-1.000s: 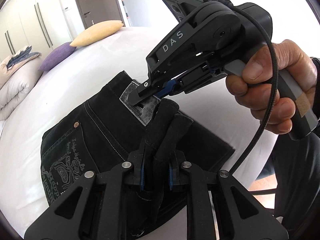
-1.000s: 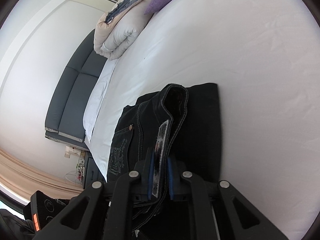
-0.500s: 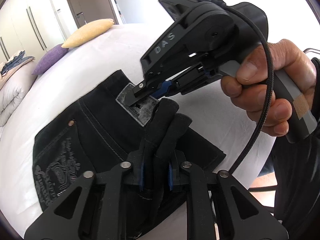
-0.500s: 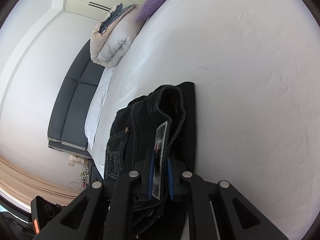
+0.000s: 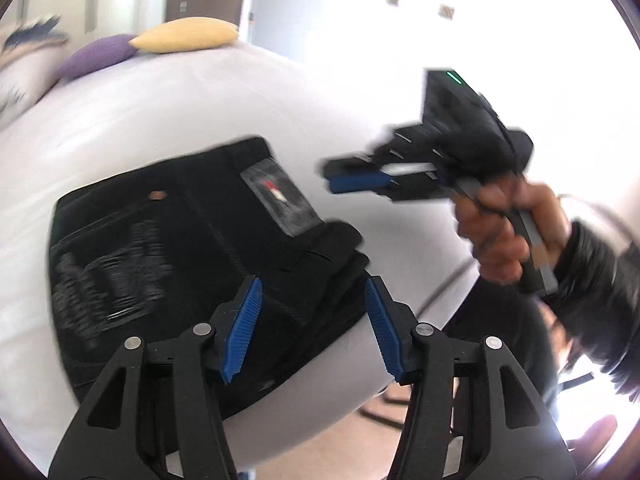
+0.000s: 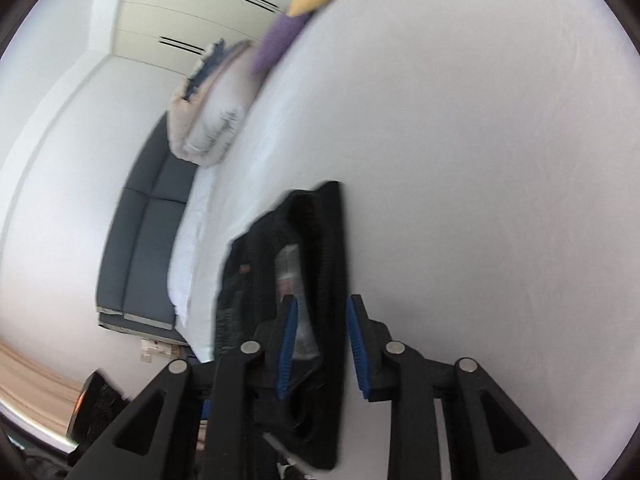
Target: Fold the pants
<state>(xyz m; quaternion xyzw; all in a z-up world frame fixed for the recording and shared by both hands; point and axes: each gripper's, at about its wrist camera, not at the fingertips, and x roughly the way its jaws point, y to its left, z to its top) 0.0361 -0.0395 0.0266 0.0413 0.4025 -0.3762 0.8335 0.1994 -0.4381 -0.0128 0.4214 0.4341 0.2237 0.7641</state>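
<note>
The black pants (image 5: pixel 168 248) lie folded on the white bed (image 5: pixel 180 100), waistband patch (image 5: pixel 280 200) facing up. My left gripper (image 5: pixel 312 332) is open just above the near edge of the pants and holds nothing. My right gripper (image 5: pixel 352 182) is seen in the left wrist view, held in a hand to the right of the pants, open and clear of the cloth. In the right wrist view the pants (image 6: pixel 312 264) lie ahead of the open right gripper (image 6: pixel 320 348).
Yellow pillow (image 5: pixel 188 38) and purple pillow (image 5: pixel 96 58) lie at the far end of the bed. A rolled duvet (image 6: pixel 212 116) and a grey sofa (image 6: pixel 148 240) are at the bed's left side. The bed edge and floor (image 5: pixel 340 440) are close below me.
Both grippers have opened and let go of the pants. The right gripper has pulled back to the right, and the pants now lie flat on the bed.
</note>
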